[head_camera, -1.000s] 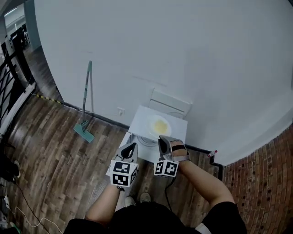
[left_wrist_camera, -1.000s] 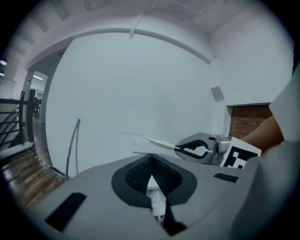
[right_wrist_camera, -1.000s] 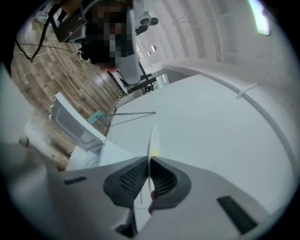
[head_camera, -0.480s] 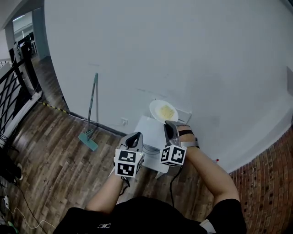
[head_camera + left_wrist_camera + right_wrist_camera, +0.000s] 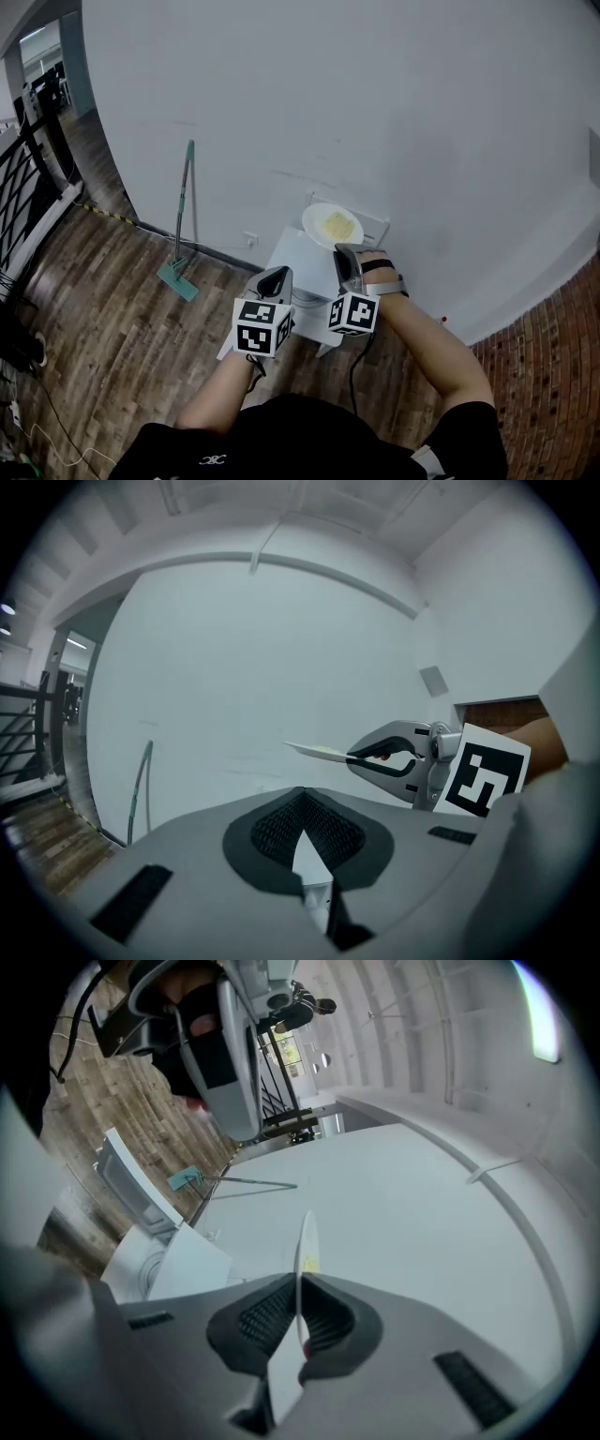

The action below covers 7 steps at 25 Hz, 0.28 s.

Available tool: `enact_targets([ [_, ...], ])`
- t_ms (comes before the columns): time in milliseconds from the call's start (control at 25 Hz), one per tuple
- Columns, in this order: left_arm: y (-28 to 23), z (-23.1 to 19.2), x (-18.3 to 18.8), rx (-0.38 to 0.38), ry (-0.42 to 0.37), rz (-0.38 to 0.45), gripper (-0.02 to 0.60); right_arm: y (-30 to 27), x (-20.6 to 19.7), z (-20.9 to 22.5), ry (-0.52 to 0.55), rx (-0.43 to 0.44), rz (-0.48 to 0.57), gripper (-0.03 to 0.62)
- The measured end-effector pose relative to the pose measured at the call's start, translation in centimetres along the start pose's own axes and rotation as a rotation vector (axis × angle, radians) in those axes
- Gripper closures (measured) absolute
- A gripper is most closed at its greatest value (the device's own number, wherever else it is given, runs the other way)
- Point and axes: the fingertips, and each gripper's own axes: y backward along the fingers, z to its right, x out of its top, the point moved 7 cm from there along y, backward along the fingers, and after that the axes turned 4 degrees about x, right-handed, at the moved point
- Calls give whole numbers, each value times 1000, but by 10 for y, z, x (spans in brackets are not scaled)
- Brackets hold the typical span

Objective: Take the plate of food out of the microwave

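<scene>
Plate: white round plate (image 5: 331, 226) with yellow food (image 5: 337, 226) on its middle, held in the air, face up and close to level.
Plate axis: it is round, so it has no long axis. It reaches from my grip straight away from me, towards the white wall (image 5: 375, 112).
Plate place: in the head view it sits over the far right corner of the white microwave (image 5: 298, 253), clear of its top.
Right tongs: my right tongs (image 5: 347, 255) are nearly closed, pinching the plate's near rim. In the right gripper view the rim runs edge-on between the two pads.
Left tongs: my left tongs (image 5: 276, 279) are pressed together at the tips with nothing between them, touching nothing. They hang just to the left of the right tongs, over the microwave's near left corner.
Microwave: low on the wooden plank floor (image 5: 112, 328), against the wall, its front open towards me.
Beside it: a teal-headed mop (image 5: 180, 234) leans on the wall, well to the left.
</scene>
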Motion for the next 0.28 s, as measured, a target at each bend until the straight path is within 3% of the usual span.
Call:
enact_targets([
  [280, -5, -2, -4, 14, -14, -6, 589, -6, -7, -2, 50, 14, -25, 568],
])
